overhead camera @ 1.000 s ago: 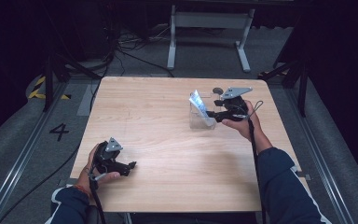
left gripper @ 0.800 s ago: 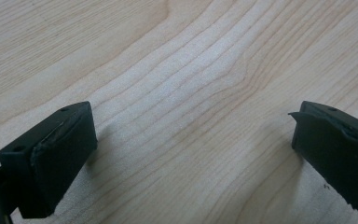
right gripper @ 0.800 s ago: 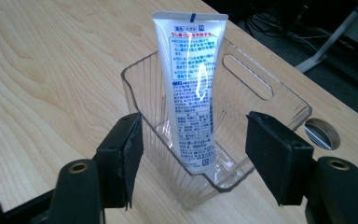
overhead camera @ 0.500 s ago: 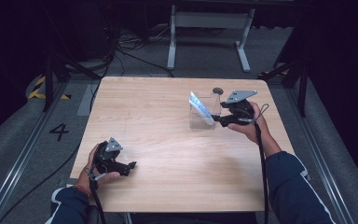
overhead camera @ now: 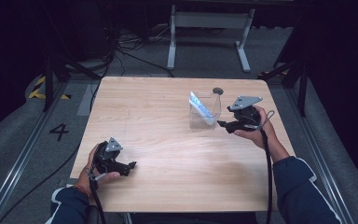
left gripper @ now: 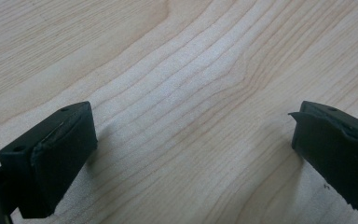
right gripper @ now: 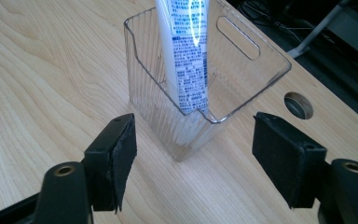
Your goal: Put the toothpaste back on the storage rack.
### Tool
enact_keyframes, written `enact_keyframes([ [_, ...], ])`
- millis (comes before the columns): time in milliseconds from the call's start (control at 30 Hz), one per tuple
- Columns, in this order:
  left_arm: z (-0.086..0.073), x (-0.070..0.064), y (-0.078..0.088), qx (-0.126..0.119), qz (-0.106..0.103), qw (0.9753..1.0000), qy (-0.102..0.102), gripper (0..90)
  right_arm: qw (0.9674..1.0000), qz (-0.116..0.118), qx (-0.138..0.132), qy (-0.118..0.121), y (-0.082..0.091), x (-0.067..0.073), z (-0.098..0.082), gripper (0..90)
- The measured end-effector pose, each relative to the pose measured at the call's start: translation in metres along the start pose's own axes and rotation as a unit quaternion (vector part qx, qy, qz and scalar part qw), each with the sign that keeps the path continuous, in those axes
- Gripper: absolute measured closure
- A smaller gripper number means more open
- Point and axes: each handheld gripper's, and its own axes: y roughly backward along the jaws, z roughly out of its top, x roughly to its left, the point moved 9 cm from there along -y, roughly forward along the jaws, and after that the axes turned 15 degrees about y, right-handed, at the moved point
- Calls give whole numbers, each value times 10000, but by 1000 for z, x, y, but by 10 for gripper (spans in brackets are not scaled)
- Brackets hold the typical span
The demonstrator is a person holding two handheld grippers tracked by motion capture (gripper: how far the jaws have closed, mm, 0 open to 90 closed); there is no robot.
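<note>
Beside the clear ribbed container (overhead camera: pixel 204 116), we hold our right gripper (overhead camera: pixel 222 124), its jaws just spreading and empty. Inside that container leans a white tube (right gripper: pixel 185 56). Well apart from it, near the table's (overhead camera: pixel 168 121) front edge, our left gripper (overhead camera: pixel 129 166) rests spread wide.

From my remote seat, the tabletop (overhead camera: pixel 168 140) reads as pale wood, matt, with clear wavy grain and a smooth finish. The clear plastic bin (right gripper: pixel 242 60) is glossy and see-through, its walls ribbed with fine vertical ridges, rim smooth. The toothpaste tube (right gripper: pixel 186 51) standing in it looks like soft white plastic, shiny, catching a bright glare over blue print. On the right gripper (right gripper: pixel 193 161) the jaw bodies are matt black plastic; the pads (right gripper: pixel 123 161) look like dull black rubber or foam, edges slightly rough. The left gripper (left gripper: pixel 191 154) has the same matt black pads (left gripper: pixel 60 154), worn at the corners. The three-cornered plate (overhead camera: pixel 245 101) looks like flat grey metal, matt.
</note>
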Motion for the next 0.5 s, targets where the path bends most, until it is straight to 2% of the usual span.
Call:
enact_keyframes([
  [200, 0, 0, 0, 0, 0, 10000, -2, 3, 9999, 104, 64, 109, 5, 7, -6, 305],
  [300, 0, 0, 0, 0, 1, 10000, -1, 3, 9995, 61, 180, 235, 7, 10, -12, 299],
  [500, 0, 0, 0, -1, 1, 10000, -1, 3, 9992, 60, 292, 266, 10, 15, -22, 292],
])
